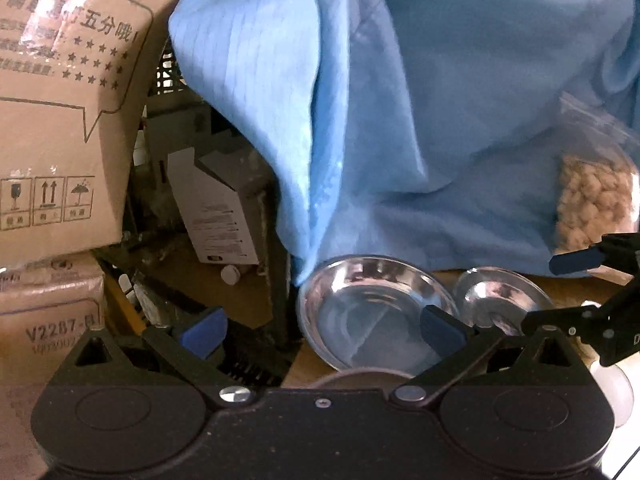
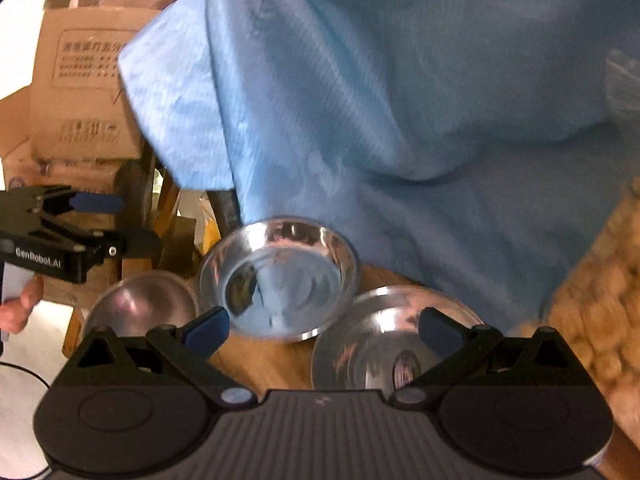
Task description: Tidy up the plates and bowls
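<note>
Shiny steel dishes sit on a wooden table (image 2: 260, 364). In the right wrist view a deep bowl (image 2: 280, 276) stands in the middle, a shallow plate (image 2: 384, 340) to its right and a smaller dish (image 2: 140, 304) to its left. My right gripper (image 2: 324, 330) is open and empty just above them. In the left wrist view a wide bowl (image 1: 372, 312) and a smaller dish (image 1: 500, 296) lie ahead. My left gripper (image 1: 324, 326) is open and empty, its right finger over the wide bowl. The right gripper (image 1: 576, 280) shows at the right edge. The left gripper (image 2: 96, 220) shows open at the left of the right wrist view.
A person in a blue coat (image 1: 400, 120) stands right behind the dishes. Cardboard boxes (image 1: 60, 120) and a grey box (image 1: 216, 216) are stacked at the left beyond the table edge. A clear bag of beige lumps (image 1: 592, 200) lies at the right.
</note>
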Tool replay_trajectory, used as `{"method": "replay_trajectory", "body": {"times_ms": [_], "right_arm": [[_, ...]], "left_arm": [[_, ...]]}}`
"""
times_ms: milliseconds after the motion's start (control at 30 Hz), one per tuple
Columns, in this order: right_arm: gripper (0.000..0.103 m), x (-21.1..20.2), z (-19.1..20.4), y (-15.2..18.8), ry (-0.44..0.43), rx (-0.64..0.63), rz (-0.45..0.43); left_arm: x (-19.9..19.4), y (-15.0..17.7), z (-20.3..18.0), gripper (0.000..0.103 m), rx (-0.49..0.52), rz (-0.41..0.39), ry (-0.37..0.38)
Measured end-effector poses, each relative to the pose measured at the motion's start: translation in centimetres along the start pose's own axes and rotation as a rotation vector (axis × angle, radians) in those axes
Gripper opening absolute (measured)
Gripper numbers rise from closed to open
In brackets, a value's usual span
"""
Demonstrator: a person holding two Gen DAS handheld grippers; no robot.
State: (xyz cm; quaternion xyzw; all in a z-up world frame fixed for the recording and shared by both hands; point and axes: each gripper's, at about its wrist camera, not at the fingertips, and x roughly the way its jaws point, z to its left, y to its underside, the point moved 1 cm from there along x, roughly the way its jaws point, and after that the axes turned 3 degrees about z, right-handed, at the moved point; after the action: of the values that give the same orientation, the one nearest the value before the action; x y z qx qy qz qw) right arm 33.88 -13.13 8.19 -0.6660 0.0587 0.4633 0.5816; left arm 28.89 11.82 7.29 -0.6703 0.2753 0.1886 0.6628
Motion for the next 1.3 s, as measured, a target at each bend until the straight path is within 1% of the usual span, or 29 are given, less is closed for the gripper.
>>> {"method": "replay_trajectory", "body": {"times_ms": [100,200,267,367,433,467,500,533,567,600,633,733,867,933,967,1000,1133,1233,1300], "right_arm": [[0.101,1.2,-0.4,-1.1,-0.015,-0.005,0.009],[0.095,2.2,-0.5,-1.7,-0.019,-0.035,0.013],[0.092,2.7,-0.5,-2.0,-0.026,-0.044,0.012],[0.084,4.0,-0.7,-2.2,-0.028,-0.051,0.027],[0.078,5.0,-0.9,-2.4,-0.026,-0.056,0.042],[0.076,5.5,-1.0,-2.5,-0.026,-0.059,0.047],[0.068,5.9,-1.0,-2.5,-0.023,-0.061,0.053],[0.054,6.5,-1.1,-2.6,-0.013,-0.061,0.060],[0.047,7.0,-1.1,-2.6,0.003,-0.062,0.061],[0.037,7.4,-1.1,-2.6,0.021,-0.070,0.060],[0.036,7.9,-1.0,-2.5,0.042,-0.083,0.062],[0.036,8.9,-1.2,-2.6,0.050,-0.070,0.072],[0.036,9.7,-1.5,-2.7,0.056,-0.065,0.087],[0.036,10.3,-1.7,-2.9,0.051,-0.056,0.101],[0.036,10.5,-1.8,-2.9,0.051,-0.051,0.107],[0.035,10.6,-1.9,-2.9,0.052,-0.046,0.109],[0.025,11.7,-2.1,-2.6,0.047,-0.026,0.127],[0.021,12.3,-2.0,-2.4,0.052,-0.030,0.137],[0.017,12.4,-1.9,-2.3,0.069,-0.031,0.136]], "left_arm": [[0.9,-0.5,0.8,0.102,-0.023,0.013,0.019],[1.7,-0.8,1.3,0.101,-0.052,0.024,0.008],[2.3,-0.8,1.6,0.098,-0.065,0.043,0.013],[3.3,-1.0,1.9,0.089,-0.085,0.080,0.045],[3.9,-1.0,2.2,0.080,-0.102,0.100,0.062],[4.3,-1.0,2.3,0.078,-0.110,0.111,0.072],[4.7,-1.0,2.5,0.073,-0.126,0.125,0.077],[5.0,-0.9,2.6,0.066,-0.142,0.137,0.082],[5.3,-0.8,2.7,0.062,-0.158,0.148,0.091],[5.7,-0.6,2.8,0.052,-0.172,0.160,0.098],[6.0,-0.5,2.9,0.044,-0.183,0.172,0.098],[6.6,-0.2,3.2,0.036,-0.202,0.189,0.097],[6.9,0.2,3.5,0.033,-0.212,0.196,0.096],[7.2,0.2,3.5,0.026,-0.224,0.211,0.107],[7.4,0.2,3.6,0.024,-0.232,0.218,0.113],[7.6,0.3,3.6,0.021,-0.238,0.220,0.118],[7.8,0.4,3.7,0.017,-0.222,0.215,0.112],[8.0,0.5,3.9,0.011,-0.231,0.219,0.117],[8.1,0.6,4.1,0.011,-0.242,0.222,0.126]]}}
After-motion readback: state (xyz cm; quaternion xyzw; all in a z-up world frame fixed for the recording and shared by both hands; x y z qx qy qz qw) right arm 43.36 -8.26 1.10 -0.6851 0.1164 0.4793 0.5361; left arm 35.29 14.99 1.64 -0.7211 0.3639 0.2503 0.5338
